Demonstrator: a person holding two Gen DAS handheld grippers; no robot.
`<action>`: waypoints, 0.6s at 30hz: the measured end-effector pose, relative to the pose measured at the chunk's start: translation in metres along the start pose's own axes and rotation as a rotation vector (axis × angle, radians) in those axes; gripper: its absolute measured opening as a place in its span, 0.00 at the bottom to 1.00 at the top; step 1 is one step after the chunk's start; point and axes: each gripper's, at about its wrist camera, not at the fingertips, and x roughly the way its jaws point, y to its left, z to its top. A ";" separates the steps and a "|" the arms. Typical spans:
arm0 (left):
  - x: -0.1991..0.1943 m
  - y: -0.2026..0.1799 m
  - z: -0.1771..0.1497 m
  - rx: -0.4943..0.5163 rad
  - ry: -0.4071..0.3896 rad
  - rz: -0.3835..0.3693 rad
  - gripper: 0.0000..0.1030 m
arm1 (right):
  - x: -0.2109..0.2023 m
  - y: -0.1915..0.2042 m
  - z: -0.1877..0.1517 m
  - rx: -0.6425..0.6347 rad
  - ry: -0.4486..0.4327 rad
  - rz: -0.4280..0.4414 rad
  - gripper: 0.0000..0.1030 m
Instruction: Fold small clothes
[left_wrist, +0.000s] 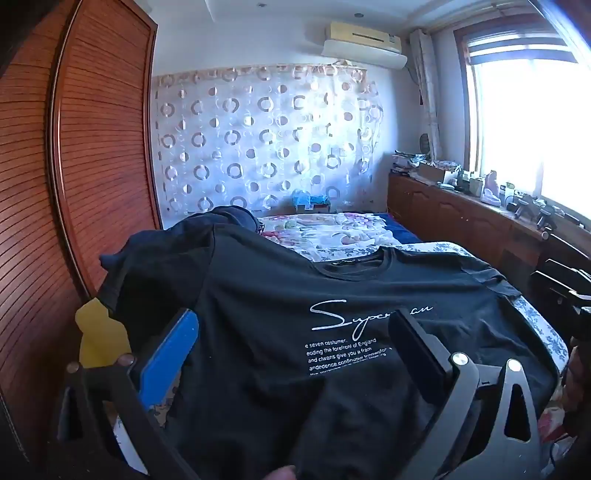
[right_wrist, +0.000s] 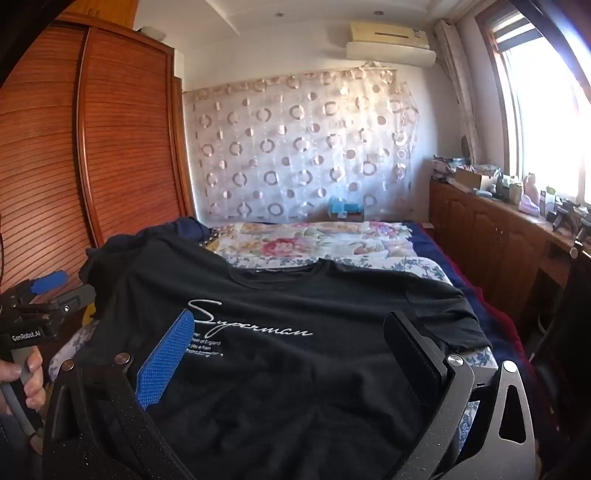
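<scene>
On the bed (right_wrist: 369, 236), a black T-shirt (right_wrist: 295, 350) lies spread face up, unfolded; both the left gripper (left_wrist: 295, 347) and right gripper (right_wrist: 291, 343) hover wide open, likely needing a sleeve grasp next.

A black T-shirt (right_wrist: 295, 354) with white "Superman" script lies spread front-up on the bed (right_wrist: 436, 267), its collar toward twelve o'clock. The right gripper (right_wrist: 290, 343) hovers over the shirt's lower half with its jaws wide apart, blue pad at nine o'clock and black pad at three. At eight o'clock a hand (right_wrist: 26, 376) grips the left gripper (right_wrist: 48, 282) beside a wooden wardrobe (right_wrist: 92, 147).
</scene>
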 end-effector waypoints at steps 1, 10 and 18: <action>0.000 0.002 0.000 -0.001 -0.003 -0.004 1.00 | 0.001 0.000 0.000 0.000 0.008 0.000 1.00; -0.005 -0.012 -0.002 0.051 -0.010 0.017 1.00 | 0.000 0.000 -0.001 0.010 -0.007 0.008 1.00; -0.006 -0.012 -0.001 0.050 -0.014 0.014 1.00 | 0.001 0.001 -0.002 0.009 -0.004 0.006 1.00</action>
